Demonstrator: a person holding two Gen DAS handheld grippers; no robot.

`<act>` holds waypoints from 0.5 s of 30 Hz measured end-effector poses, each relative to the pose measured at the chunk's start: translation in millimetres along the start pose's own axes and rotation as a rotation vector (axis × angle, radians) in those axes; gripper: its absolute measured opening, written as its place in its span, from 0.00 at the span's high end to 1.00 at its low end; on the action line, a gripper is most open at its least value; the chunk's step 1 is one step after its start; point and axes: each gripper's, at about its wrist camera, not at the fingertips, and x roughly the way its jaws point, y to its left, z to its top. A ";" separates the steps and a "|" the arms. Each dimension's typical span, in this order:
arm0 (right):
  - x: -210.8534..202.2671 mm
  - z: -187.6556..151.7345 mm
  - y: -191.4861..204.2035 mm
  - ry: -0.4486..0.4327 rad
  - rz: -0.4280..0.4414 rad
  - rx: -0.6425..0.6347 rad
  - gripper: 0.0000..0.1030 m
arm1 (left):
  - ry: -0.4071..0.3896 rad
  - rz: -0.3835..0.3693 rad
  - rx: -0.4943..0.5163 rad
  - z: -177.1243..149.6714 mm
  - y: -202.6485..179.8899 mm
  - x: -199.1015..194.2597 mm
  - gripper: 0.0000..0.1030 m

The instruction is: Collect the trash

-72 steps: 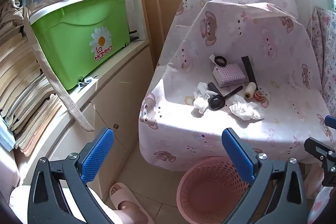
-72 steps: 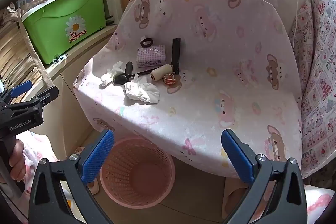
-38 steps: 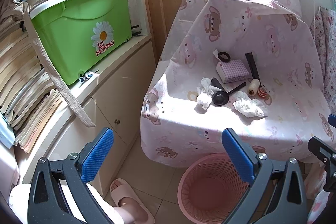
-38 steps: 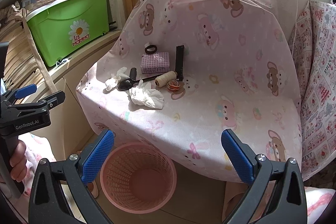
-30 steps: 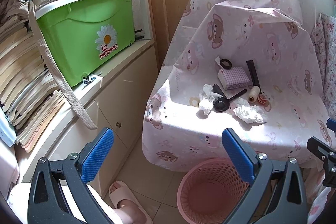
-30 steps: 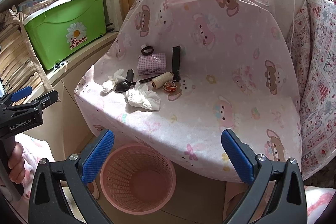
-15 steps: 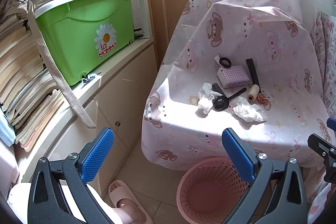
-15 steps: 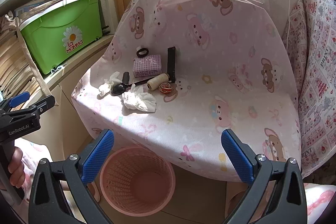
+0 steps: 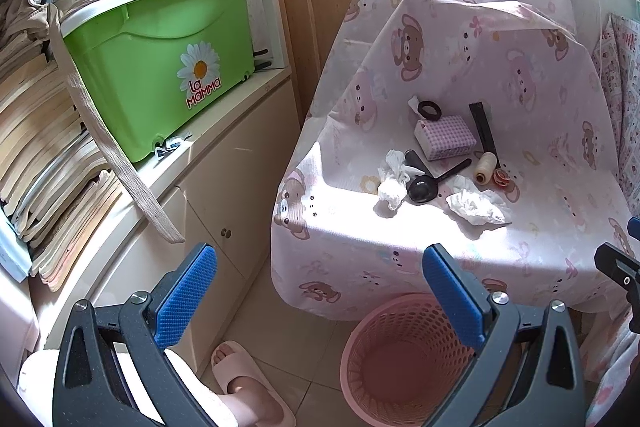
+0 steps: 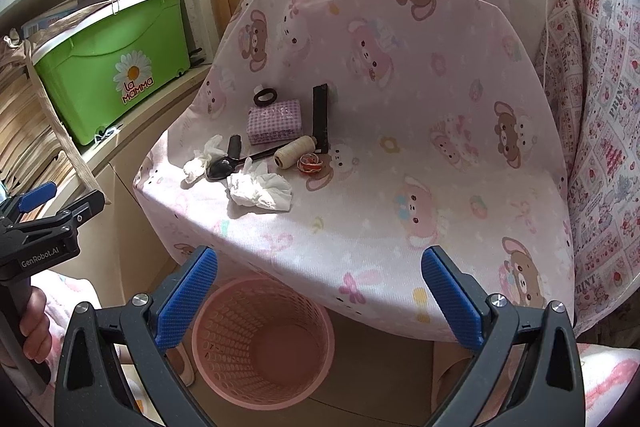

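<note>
Two crumpled white tissues lie on the pink bear-print cloth: a larger one [image 10: 260, 191] [image 9: 474, 205] near the front edge and a smaller one [image 10: 202, 159] [image 9: 392, 179] to its left. A pink mesh bin [image 10: 262, 341] [image 9: 394, 359] stands empty on the floor below the cloth's front edge. My left gripper [image 9: 320, 287] is open and empty, well short of the tissues. My right gripper [image 10: 320, 287] is open and empty above the bin. The left gripper also shows at the left edge of the right wrist view [image 10: 48, 227].
Among the tissues lie a black spoon [image 10: 226, 167], a checked purple pack [image 10: 276, 121], a thread spool [image 10: 294, 151], rubber bands [image 10: 311, 163], a black strip [image 10: 320, 115] and a black ring [image 10: 266, 97]. A green bin [image 9: 160, 67] sits on the left cabinet. A slippered foot [image 9: 244, 383] is on the floor.
Both grippers have drifted slightly, the right one a little closer to the covered seat. Both stay open and empty. Nothing on the cloth has moved.
</note>
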 end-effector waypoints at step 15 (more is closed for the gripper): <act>21.6 4.6 -1.6 0.040 -0.041 0.008 0.00 | 0.030 -0.003 -0.021 -1.9 -4.3 15.3 0.01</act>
